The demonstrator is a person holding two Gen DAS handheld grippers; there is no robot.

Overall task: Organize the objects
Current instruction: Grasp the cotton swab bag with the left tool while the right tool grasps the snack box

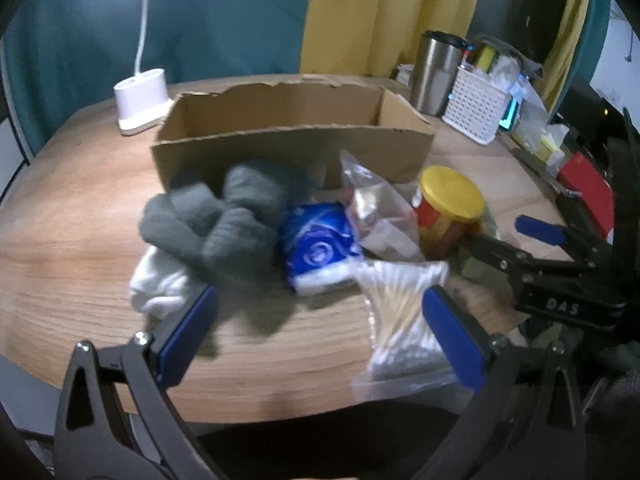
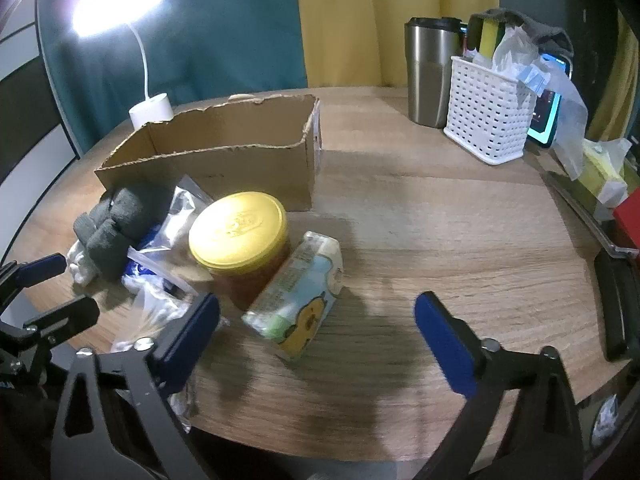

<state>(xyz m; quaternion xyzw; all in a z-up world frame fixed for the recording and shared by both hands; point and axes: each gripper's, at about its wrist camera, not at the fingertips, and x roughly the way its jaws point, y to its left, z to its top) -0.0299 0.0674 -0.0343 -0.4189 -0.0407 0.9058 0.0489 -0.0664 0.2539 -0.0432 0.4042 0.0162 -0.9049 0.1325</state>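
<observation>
On the right claw, white letters read "DAS".

Left tool over near table edge, tilted downward, blue pads wide apart, nothing gripped. Right tool beside it toward table's right side, same downward tilt, pads spread, empty.

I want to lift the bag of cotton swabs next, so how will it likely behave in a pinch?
The bag of cotton swabs looks thin, clear and crinkled, so it will probably sag and fold rather than stay stiff. It holds only slim sticks, so it is likely light. The glossy film may slip between the fingers, and swabs could shift inside.
</observation>
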